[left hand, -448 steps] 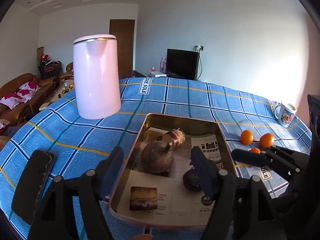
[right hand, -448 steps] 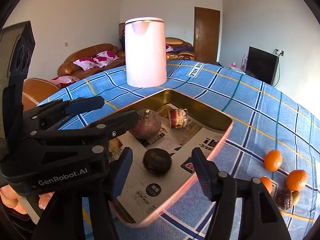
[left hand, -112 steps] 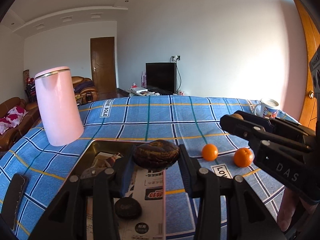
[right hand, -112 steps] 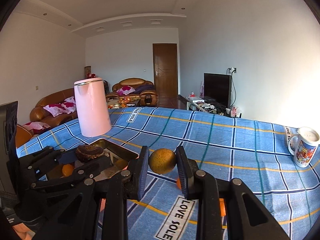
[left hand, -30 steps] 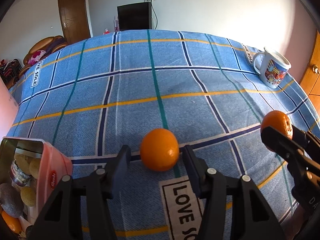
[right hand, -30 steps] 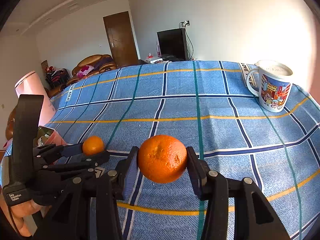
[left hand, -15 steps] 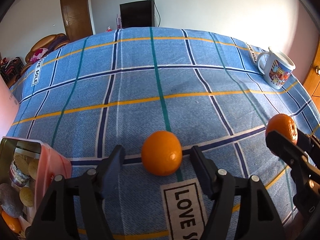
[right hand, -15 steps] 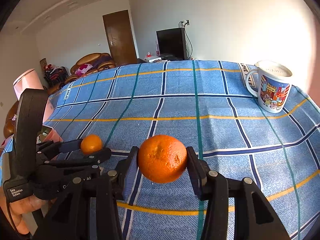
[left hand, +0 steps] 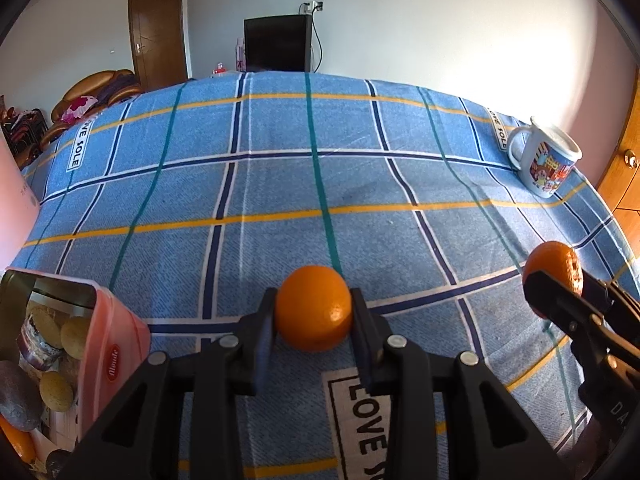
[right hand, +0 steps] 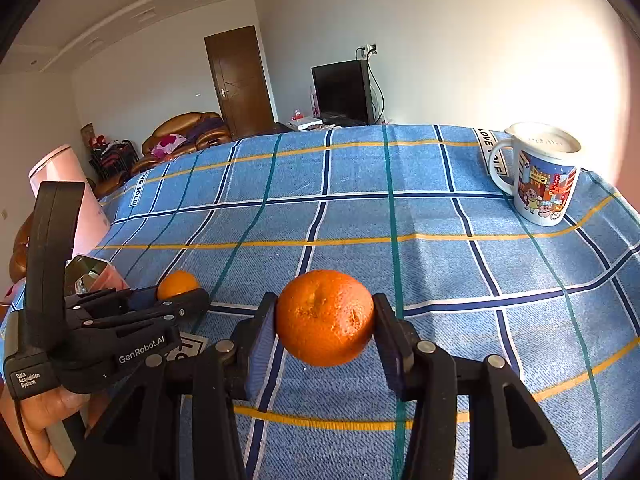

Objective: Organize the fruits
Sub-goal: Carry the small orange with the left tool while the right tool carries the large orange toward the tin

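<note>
In the left wrist view, the left gripper (left hand: 313, 312) has just closed its jaws and now clamps a smooth orange (left hand: 313, 307) at the blue checked tablecloth (left hand: 280, 184), beside the pink tin (left hand: 100, 344) with fruits inside.

In the right wrist view, the right gripper (right hand: 325, 322) grips a dimpled orange (right hand: 325, 317) above the cloth; a mug (right hand: 540, 178) stands far right.

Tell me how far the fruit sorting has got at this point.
Done: the tin already holds several fruits. In hand: the left gripper has just closed its jaws on an orange on the tablecloth; the right gripper holds another orange. Left: both still need placing in the tin.
</note>
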Demonstrator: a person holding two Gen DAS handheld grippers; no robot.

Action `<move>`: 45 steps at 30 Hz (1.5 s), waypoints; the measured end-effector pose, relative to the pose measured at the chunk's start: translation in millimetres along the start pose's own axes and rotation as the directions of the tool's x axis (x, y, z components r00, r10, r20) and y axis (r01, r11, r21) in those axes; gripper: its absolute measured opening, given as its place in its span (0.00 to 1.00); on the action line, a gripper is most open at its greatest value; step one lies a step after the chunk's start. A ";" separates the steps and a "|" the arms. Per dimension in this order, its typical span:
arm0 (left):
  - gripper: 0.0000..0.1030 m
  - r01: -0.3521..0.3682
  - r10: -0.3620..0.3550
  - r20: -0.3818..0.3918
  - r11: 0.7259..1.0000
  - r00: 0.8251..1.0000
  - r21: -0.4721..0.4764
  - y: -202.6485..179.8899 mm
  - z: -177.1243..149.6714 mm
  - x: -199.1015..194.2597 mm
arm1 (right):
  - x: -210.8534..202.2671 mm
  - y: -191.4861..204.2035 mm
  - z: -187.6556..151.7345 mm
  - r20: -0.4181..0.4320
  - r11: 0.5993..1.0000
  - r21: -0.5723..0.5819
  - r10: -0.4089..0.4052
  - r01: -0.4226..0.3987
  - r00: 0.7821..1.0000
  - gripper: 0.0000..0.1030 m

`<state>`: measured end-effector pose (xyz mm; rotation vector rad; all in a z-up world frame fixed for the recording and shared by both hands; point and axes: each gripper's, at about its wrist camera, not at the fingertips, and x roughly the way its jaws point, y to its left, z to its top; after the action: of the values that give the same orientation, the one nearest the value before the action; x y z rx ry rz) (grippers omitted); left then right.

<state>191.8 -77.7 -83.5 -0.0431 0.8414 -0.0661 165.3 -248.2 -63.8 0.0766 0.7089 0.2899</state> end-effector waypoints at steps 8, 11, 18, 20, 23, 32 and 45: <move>0.34 -0.062 0.054 0.146 0.997 0.988 0.052 -11.0 -3.1 -26.7 | -9.6 -0.2 -0.2 0.051 1.000 -0.003 0.029 -0.029 0.998 0.47; 0.35 -0.071 0.060 0.177 0.996 0.982 0.058 -11.8 -3.5 -32.7 | -13.6 0.6 -0.4 0.071 0.999 -0.007 0.034 -0.034 0.997 0.47; 0.35 -0.081 0.070 0.229 0.996 0.971 0.041 -9.6 -5.7 -42.8 | -21.6 2.6 -1.2 0.109 0.999 -0.017 0.040 -0.038 0.993 0.47; 0.34 -0.076 0.063 0.237 0.996 0.969 0.042 -9.9 -6.6 -44.2 | -23.8 3.0 -1.5 0.122 0.999 -0.021 0.040 -0.038 0.992 0.47; 0.35 -0.078 0.065 0.253 0.996 0.965 0.040 -9.1 -8.3 -47.5 | -27.5 4.0 -2.0 0.142 0.999 -0.029 0.042 -0.038 0.989 0.47; 0.35 -0.085 0.069 0.306 0.996 0.950 0.040 -9.9 -12.9 -58.0 | -39.9 8.4 -4.3 0.202 0.998 -0.047 0.041 -0.032 0.979 0.47; 0.35 -0.099 0.081 0.387 0.995 0.919 0.027 -8.5 -20.8 -74.8 | -57.1 14.0 -9.7 0.293 0.997 -0.080 0.040 -0.017 0.955 0.47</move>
<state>126.2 -80.7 -41.2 0.0263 0.4456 0.0107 114.5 -251.5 -32.8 0.0559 0.3995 0.3247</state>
